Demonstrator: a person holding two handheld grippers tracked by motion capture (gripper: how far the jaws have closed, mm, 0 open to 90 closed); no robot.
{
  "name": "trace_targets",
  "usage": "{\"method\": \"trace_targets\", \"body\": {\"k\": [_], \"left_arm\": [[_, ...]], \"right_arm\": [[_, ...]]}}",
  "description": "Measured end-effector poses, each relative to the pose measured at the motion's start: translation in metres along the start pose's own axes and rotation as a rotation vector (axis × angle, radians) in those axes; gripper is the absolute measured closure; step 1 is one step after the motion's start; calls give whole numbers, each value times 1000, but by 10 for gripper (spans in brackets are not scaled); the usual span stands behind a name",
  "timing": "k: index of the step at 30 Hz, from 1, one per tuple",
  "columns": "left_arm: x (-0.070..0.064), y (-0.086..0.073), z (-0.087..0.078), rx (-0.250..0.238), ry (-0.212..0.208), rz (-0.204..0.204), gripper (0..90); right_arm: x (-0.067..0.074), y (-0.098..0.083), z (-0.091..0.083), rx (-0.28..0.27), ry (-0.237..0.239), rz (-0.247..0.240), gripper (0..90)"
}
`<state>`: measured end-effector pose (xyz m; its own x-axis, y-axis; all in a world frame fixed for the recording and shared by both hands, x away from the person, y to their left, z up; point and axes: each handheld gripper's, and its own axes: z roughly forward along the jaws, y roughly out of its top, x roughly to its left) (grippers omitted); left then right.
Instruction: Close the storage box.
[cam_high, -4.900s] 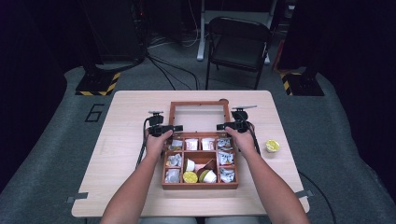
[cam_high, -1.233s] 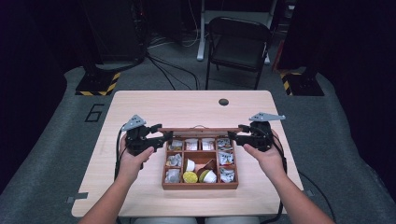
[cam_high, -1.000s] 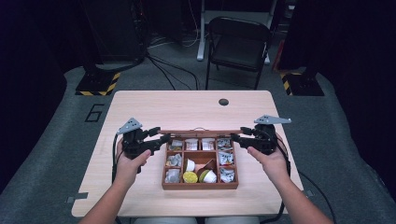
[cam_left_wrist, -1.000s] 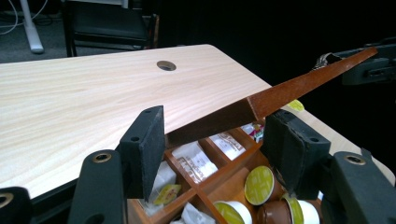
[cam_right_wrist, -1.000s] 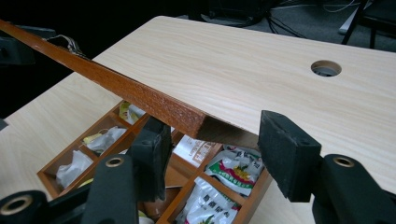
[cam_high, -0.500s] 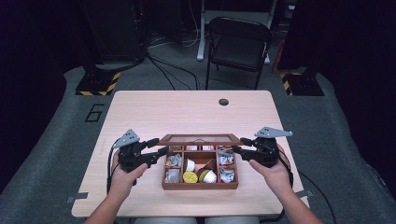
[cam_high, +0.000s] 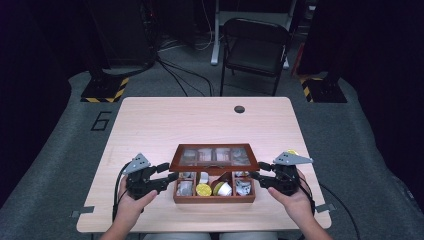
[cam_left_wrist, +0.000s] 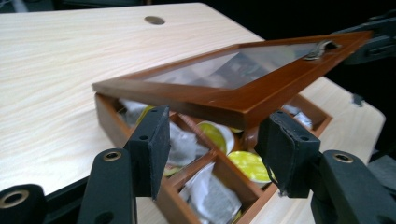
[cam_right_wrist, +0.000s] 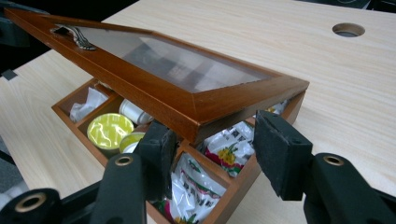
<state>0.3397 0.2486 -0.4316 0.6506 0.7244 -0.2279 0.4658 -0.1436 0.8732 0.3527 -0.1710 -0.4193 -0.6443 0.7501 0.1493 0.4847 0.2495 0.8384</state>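
A wooden tea box (cam_high: 214, 199) with sachets and yellow-lidded cups stands at the table's near middle. Its glass lid (cam_high: 214, 156) hangs tilted, low over the compartments. My left gripper (cam_high: 172, 180) points in at the lid's left side, my right gripper (cam_high: 254, 176) at its right side. In the left gripper view the jaws (cam_left_wrist: 218, 140) have just been closing; the lid's corner (cam_left_wrist: 243, 112) sits above their gap, no pad pressing it. In the right gripper view the jaws (cam_right_wrist: 212, 135) have closed a little; the lid's corner (cam_right_wrist: 196, 121) dips between them, untouched by the pads.
A small yellow cup (cam_high: 292, 151) stands on the table just behind my right gripper. A round cable hole (cam_high: 239, 109) lies at the table's far side. A folding chair (cam_high: 255, 45) stands beyond the table. The near table edge (cam_high: 200, 231) runs close under both hands.
The lid has come down from upright to a low tilt over the box. Both hands have moved towards the near edge and sunk with it.
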Motion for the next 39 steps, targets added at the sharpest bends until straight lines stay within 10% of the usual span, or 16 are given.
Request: {"method": "trace_targets", "body": {"k": [39], "left_arm": [[-10,-43,11,125,5,49,450]], "right_arm": [[7,-49,20,90,-18,-75,470]]}}
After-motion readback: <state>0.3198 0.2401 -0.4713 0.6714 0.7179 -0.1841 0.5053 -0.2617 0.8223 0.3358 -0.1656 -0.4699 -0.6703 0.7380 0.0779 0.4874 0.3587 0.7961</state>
